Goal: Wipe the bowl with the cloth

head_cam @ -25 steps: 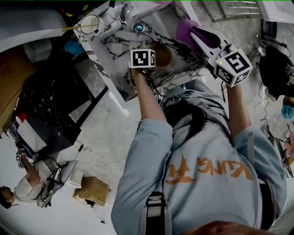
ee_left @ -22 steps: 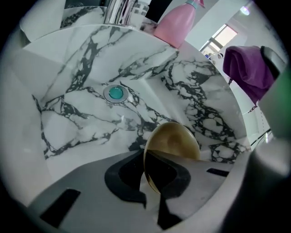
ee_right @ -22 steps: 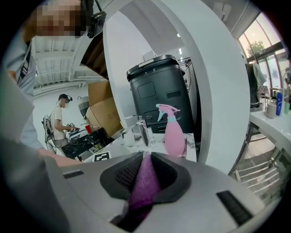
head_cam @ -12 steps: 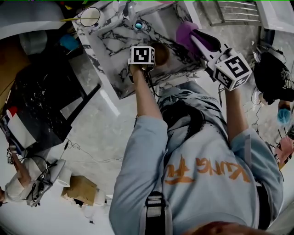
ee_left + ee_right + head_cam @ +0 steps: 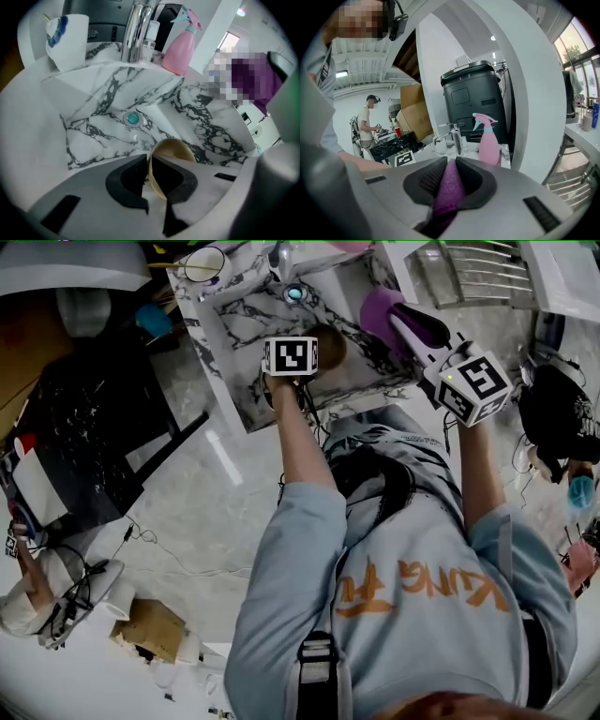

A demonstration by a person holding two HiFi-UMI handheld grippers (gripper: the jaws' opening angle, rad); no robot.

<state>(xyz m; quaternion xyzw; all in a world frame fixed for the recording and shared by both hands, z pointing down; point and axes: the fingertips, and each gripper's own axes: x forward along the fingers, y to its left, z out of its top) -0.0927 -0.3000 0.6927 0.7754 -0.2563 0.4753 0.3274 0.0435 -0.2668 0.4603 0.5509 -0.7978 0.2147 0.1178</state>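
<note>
A white, black-veined marble counter with a sunken sink basin (image 5: 93,126) lies below. The left hand-held gripper (image 5: 149,164), nearly pressed together, pinches the rim of a tan round bowl (image 5: 176,147), tipped on edge over the basin. The right hand-held gripper (image 5: 450,176), held higher and well apart, pinches a hanging purple cloth (image 5: 449,190). A pink spray bottle (image 5: 183,49) stands beside a chrome faucet (image 5: 133,30), behind a teal drain (image 5: 133,119).

Tan bowl (image 5: 174,150) tilted on edge over marble sink (image 5: 93,117); purple cloth (image 5: 448,188) bunched, apparently hanging, raised nearby.
</note>
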